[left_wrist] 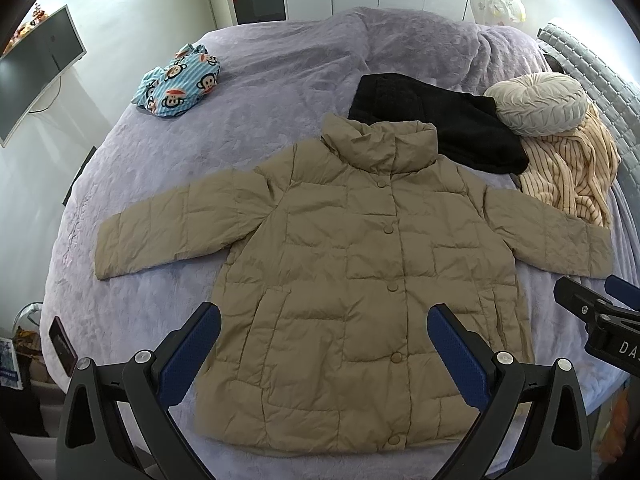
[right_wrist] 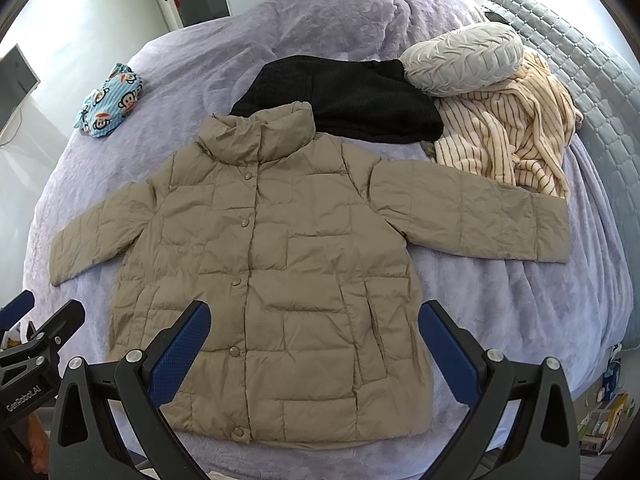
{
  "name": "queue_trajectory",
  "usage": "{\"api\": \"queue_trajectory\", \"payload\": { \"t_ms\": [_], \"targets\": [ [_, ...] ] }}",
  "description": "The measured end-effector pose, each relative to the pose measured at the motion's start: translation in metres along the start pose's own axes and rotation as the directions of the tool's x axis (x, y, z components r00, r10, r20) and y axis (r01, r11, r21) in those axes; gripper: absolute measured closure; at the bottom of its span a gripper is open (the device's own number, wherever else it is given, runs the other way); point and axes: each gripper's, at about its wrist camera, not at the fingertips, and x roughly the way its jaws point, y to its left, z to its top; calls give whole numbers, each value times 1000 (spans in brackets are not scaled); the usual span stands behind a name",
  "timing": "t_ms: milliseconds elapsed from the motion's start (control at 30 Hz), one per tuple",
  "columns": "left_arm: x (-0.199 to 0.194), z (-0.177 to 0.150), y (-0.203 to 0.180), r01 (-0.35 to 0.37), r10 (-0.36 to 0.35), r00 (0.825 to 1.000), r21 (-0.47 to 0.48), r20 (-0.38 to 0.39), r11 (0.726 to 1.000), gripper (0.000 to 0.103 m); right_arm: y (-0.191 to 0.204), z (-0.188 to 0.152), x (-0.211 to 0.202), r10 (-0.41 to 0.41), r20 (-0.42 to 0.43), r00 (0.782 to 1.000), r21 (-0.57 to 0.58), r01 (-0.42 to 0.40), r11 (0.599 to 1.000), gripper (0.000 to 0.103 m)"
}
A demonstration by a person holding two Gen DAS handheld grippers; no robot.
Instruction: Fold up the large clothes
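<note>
Your left gripper (left_wrist: 324,338) and right gripper (right_wrist: 314,332) hover released over the jacket (left_wrist: 352,264); bare bed (left_wrist: 132,184) lies at 9 o'clock. "GenRobot.AI" reads on the left one.

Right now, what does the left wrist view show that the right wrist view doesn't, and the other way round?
Only the left wrist view shows the phone lying at the bed's near-left edge, and the right claw entering from the side. Only the right wrist view shows the cluttered boxes on the floor and the left claw at its edge. Both show the tan puffer jacket spread flat and buttoned, the black garment, the striped garment, the round cushion and the monkey-print cloth on the lilac bedspread. Both claws are open and empty.
</note>
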Motion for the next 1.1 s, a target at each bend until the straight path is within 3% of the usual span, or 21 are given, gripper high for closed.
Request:
{"api": "queue_trajectory", "payload": {
  "t_ms": [1100],
  "targets": [
    [1, 0, 2, 2, -2, 1000, -1, -17, 1000, 0, 2, 0, 2, 16, -24, 1000, 0, -16, 1000, 0]
  ]
}}
